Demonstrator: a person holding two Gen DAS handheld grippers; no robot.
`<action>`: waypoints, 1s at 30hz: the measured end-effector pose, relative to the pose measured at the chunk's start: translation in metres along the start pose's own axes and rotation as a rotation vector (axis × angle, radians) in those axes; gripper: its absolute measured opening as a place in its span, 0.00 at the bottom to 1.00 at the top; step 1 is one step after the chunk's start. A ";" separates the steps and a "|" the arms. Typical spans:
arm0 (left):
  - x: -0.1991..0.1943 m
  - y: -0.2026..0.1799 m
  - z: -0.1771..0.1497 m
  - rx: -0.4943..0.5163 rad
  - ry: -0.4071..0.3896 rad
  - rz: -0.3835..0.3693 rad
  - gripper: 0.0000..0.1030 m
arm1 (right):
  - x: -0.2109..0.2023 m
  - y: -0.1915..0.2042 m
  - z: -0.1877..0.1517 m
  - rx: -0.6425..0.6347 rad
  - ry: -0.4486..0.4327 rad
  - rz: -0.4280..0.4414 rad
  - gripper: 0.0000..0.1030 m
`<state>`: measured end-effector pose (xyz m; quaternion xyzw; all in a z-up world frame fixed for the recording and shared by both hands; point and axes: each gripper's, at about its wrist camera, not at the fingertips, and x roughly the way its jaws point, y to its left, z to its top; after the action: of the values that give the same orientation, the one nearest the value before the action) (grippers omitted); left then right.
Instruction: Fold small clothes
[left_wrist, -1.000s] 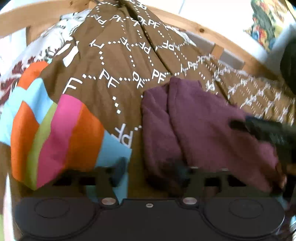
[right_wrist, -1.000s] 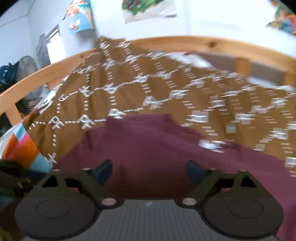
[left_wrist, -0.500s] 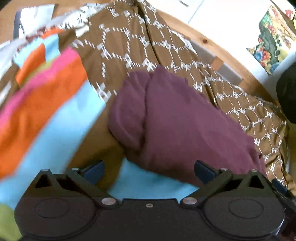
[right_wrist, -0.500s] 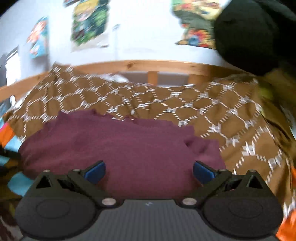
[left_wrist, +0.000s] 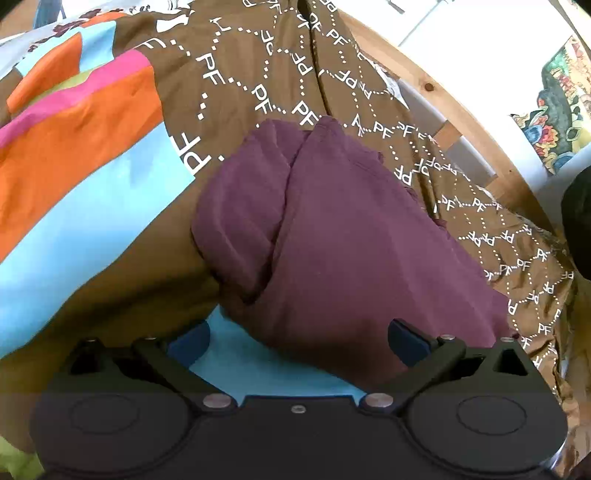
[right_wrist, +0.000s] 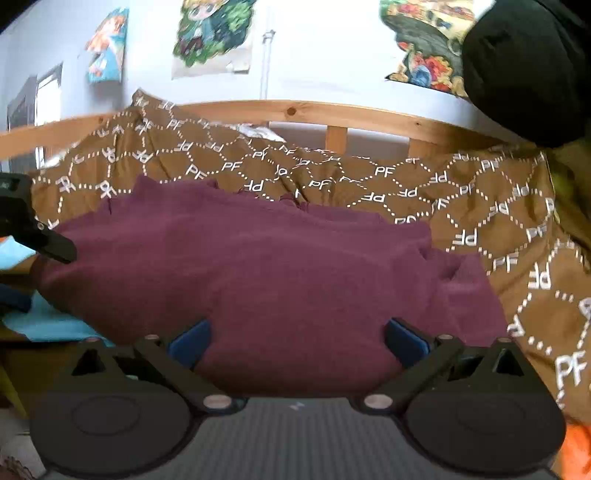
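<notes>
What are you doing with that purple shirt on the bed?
A person is folding small clothes with a two-finger gripper in each hand. The purple garment lies bunched and partly folded on a brown bedspread printed with white letters, next to a bright striped cloth. The left gripper and the right gripper both hang just over the garment's near edge with their jaws wide open. Neither one is holding anything right now.

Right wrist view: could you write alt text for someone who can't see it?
A maroon garment lies on a brown bedspread printed with white letters, seen past the right claw, whose blue-tipped fingers stand wide open over it. Behind are a wooden bed rail and posters on a white wall.
</notes>
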<state>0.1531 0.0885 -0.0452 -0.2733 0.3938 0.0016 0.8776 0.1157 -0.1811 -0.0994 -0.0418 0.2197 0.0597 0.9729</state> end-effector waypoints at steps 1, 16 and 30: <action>0.002 0.000 0.001 0.002 0.002 0.005 0.99 | 0.001 -0.001 -0.001 0.006 -0.001 0.004 0.99; 0.027 -0.012 0.006 0.063 -0.026 0.070 0.99 | 0.003 -0.011 -0.005 0.030 -0.018 0.025 0.99; 0.011 -0.019 0.001 0.028 -0.134 0.096 0.34 | 0.002 -0.012 -0.004 0.036 -0.014 0.032 0.99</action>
<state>0.1653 0.0708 -0.0435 -0.2410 0.3469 0.0564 0.9046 0.1174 -0.1934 -0.1035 -0.0205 0.2143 0.0716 0.9739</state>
